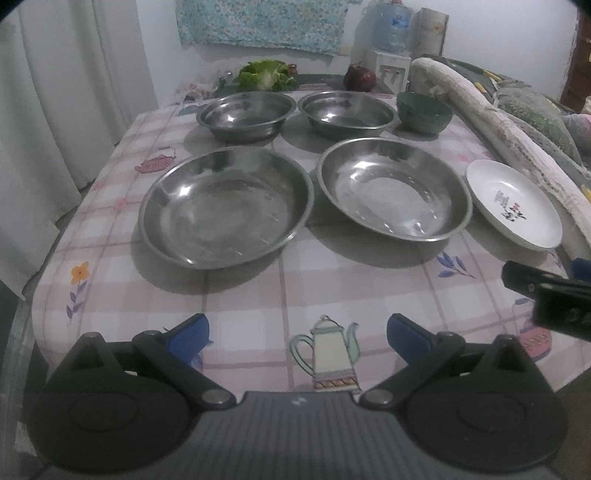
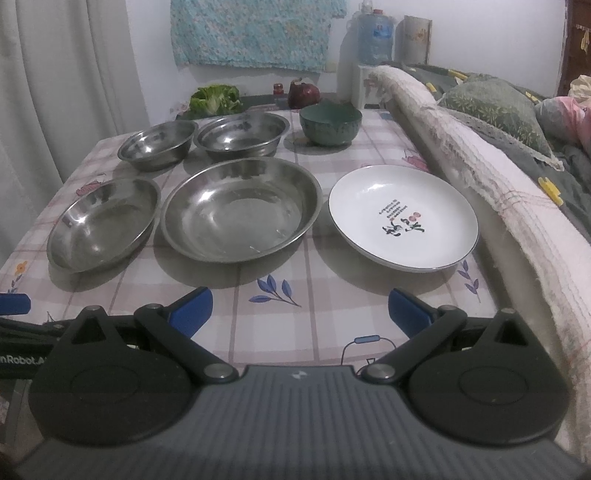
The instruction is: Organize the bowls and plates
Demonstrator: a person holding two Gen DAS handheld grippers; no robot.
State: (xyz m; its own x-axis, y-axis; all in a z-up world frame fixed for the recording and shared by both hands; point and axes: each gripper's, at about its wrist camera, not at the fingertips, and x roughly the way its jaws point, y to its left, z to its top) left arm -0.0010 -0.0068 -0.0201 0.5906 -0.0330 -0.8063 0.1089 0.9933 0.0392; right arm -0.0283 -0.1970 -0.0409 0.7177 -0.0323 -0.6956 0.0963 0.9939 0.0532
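- Surface: table under a pink-checked tablecloth (image 1: 280,291) printed with teapots and flowers; white curtain (image 1: 55,110) at 9 o'clock, floral cloth (image 2: 255,33) on the far wall, water dispenser bottle (image 2: 375,37) at 1 o'clock, rolled cream blanket (image 2: 480,162) along the 3 o'clock edge
- Far edge, 12 o'clock: lettuce (image 1: 264,75) and a red cabbage (image 1: 360,77)
- Left wrist view only: part of the right gripper's black body at 4 o'clock
- Right wrist view only: bedding and pillows past the blanket; one blue fingertip of the left gripper at 9 o'clock
- Two large steel plates (image 1: 225,206) (image 1: 393,188), shallow, side by side, near row, apart
- White plate (image 2: 402,218), printed characters in its centre, at 3 o'clock of the steel plates
- Two steel bowls (image 1: 243,114) (image 1: 347,114), far row, empty
- Green bowl (image 2: 330,123), far right, beside the steel bowls
- Left gripper (image 1: 297,336): jaws wide, empty, over the near table edge
- Right gripper (image 2: 301,308): jaws wide, empty
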